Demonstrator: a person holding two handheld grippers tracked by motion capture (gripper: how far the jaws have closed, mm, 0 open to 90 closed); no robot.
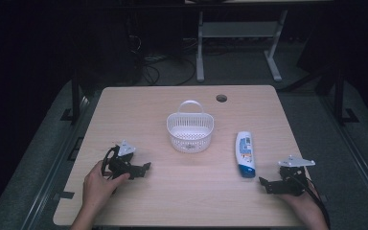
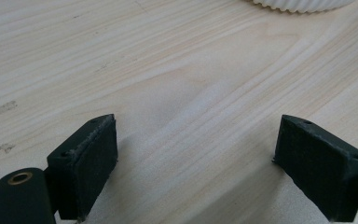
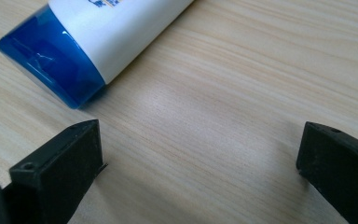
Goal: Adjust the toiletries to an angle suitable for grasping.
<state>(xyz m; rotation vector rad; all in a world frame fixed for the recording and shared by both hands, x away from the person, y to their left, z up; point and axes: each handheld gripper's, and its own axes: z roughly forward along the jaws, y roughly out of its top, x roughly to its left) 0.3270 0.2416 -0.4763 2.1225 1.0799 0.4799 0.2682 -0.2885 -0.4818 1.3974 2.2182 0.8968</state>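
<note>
A white tube-shaped bottle with a blue cap lies flat on the right half of the pale wooden table. Its long axis runs nearly from the far edge toward the person, leaning only slightly, and the blue cap points toward the person's side. In the right gripper view the blue cap end of the bottle sits at the upper left, just beyond the left jaw and not between the jaws.

To the left of the bottle, near the middle of the table, stands a white slatted plastic basket with its handle raised at the far side. Nothing is visible inside it. Its ribbed wall edges the top of the left gripper view.

The right gripper is held low over the table near the front right corner, near the cap end of the bottle and apart from it; its jaws stand wide apart over bare wood. The left gripper is held by the left hand at the front left, well apart from the basket, its jaws likewise spread with nothing between them.

A round cable hole marks the far edge of the table.
</note>
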